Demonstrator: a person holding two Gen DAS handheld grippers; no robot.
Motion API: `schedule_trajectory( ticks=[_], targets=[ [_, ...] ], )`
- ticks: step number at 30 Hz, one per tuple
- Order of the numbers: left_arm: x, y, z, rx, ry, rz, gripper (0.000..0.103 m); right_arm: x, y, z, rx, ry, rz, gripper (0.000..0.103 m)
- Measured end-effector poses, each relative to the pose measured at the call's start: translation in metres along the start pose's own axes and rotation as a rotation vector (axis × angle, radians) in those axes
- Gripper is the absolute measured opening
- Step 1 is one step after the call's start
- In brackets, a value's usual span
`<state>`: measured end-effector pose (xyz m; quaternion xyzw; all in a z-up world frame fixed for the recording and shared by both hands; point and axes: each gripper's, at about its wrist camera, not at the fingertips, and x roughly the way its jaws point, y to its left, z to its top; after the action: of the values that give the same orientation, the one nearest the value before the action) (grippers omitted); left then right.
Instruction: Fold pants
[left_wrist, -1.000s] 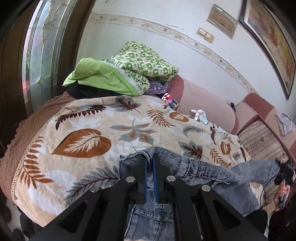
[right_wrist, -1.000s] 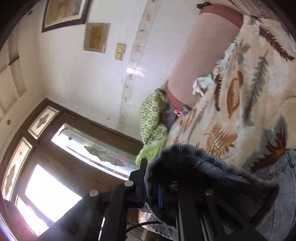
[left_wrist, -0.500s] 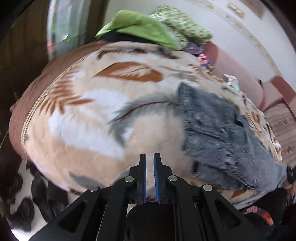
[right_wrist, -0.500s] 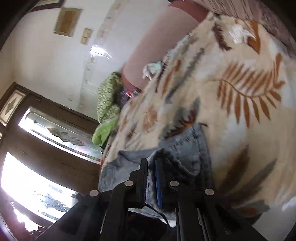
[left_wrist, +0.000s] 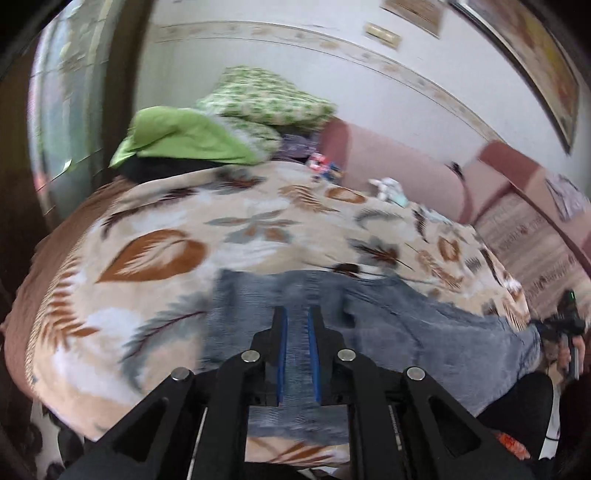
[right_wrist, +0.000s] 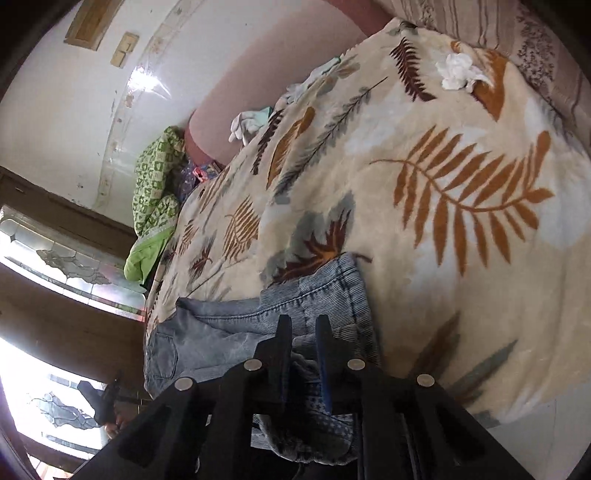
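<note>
Left wrist view is showing the faded blue-grey denim pants (left_wrist: 388, 317) now lying spread along the near edge of the cream leaf-patterned blanket (left_wrist: 229, 236) covering the bed, where a second ago both waistband corners were being carried in the air. That suggests the laying-out step is ending and the first fold is coming next. The left tongs (left_wrist: 297, 332) are hovering over the denim with a narrow gap between the blue pads (left_wrist: 281, 354); the jaws have just been opening, and cloth is showing behind the gap, though the blur makes it hard to tell whether any fabric is still caught. Right wrist view is showing the right tongs (right_wrist: 303, 343) likewise parted slightly, having just been opening, over the stitched hem end of the pants (right_wrist: 325, 291), with a bunched fold lying between and below the fingers (right_wrist: 282, 354) but apparently no longer pinched. A green quilt pile (left_wrist: 207, 136) is sitting at the far end of the bed, well apart from the work.
</note>
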<state>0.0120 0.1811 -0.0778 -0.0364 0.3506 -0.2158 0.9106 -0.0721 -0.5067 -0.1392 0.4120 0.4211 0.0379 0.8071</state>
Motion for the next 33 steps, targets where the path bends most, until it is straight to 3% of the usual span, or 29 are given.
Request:
schedule_trajectory(
  ticks=[2, 8, 12, 16, 18, 22, 28, 33],
  targets=[
    [0.013, -0.028, 0.000, 0.063, 0.016, -0.032, 0.029, 0.009, 0.013, -0.005, -0.043, 0.044, 0.004, 0.016],
    [0.051, -0.078, -0.004, 0.148, 0.092, -0.117, 0.031, -0.003, 0.030, -0.032, -0.087, 0.099, 0.076, 0.016],
    [0.075, -0.088, -0.010, 0.132, 0.139, -0.147, 0.031, -0.013, 0.016, -0.045, 0.013, 0.104, 0.141, 0.016],
    [0.083, -0.088, -0.015, 0.118, 0.166, -0.151, 0.031, -0.022, -0.020, -0.045, 0.215, 0.011, 0.236, 0.016],
    [0.082, -0.085, -0.017, 0.114, 0.167, -0.146, 0.031, -0.023, -0.038, -0.042, 0.292, -0.017, 0.237, 0.023],
    [0.079, -0.075, -0.018, 0.081, 0.163, -0.143, 0.031, -0.009, -0.052, -0.034, 0.349, -0.008, 0.179, 0.057],
    [0.080, -0.074, -0.019, 0.060, 0.174, -0.139, 0.031, 0.018, -0.062, -0.016, 0.358, 0.004, 0.182, 0.058],
    [0.081, -0.081, -0.019, 0.081, 0.176, -0.141, 0.031, 0.034, -0.046, -0.003, 0.261, 0.029, 0.150, 0.058]
  ],
)
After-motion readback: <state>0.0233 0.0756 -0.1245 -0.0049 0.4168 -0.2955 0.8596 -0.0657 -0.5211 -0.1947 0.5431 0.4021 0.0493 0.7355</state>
